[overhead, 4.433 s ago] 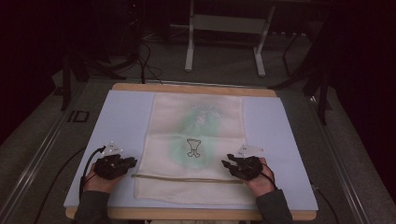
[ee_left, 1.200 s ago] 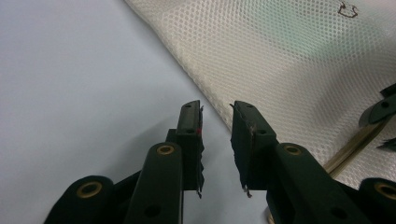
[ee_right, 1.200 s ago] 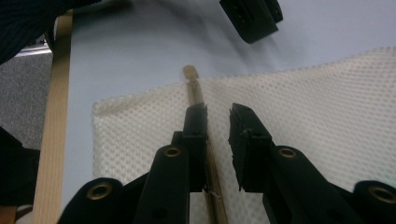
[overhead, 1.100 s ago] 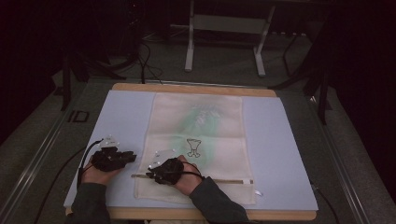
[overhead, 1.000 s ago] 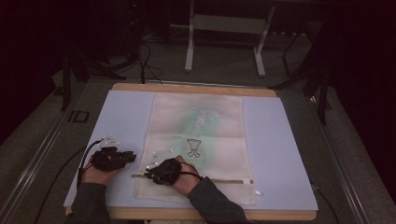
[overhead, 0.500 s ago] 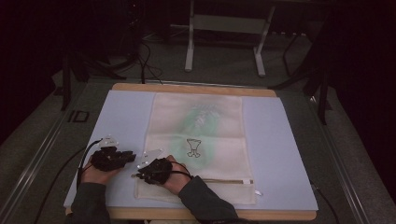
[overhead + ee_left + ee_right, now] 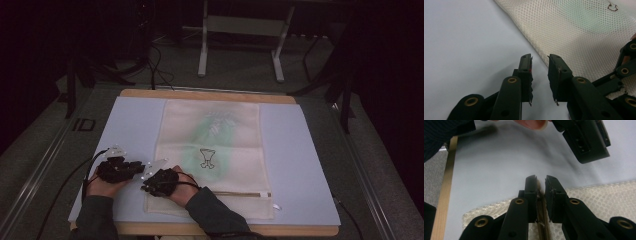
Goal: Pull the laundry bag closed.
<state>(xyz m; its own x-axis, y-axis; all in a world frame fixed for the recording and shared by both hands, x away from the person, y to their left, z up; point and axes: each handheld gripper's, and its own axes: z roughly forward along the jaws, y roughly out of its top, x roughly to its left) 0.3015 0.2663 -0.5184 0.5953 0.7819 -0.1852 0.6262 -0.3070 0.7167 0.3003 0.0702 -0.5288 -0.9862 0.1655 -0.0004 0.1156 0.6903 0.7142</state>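
Observation:
A cream mesh bag (image 7: 220, 145) with a green shape inside lies flat on a pale blue mat (image 7: 135, 120). A brown zipper (image 7: 240, 193) runs across its near end. My right gripper (image 7: 146, 187) sits at the zipper's left end, close to the bag's left edge. In the right gripper view, the right gripper (image 7: 540, 181) is shut on the zipper (image 7: 541, 220), which runs between the jaws. My left gripper (image 7: 138, 168) rests just left of the bag. In the left gripper view, the left gripper (image 7: 539, 60) stands open, with the edge of the mesh bag (image 7: 579, 32) at its right tip.
The mat covers a wooden table (image 7: 200, 94) whose near edge (image 7: 447, 170) lies close to my right hand. The two grippers are almost touching; the left gripper's body (image 7: 586, 140) hangs just ahead of the right jaws. Dark floor and metal stand legs (image 7: 240, 45) lie beyond.
My right gripper has slid left along the zipper, from the bag's right side to its left end. The left hand has stayed put beside the bag.

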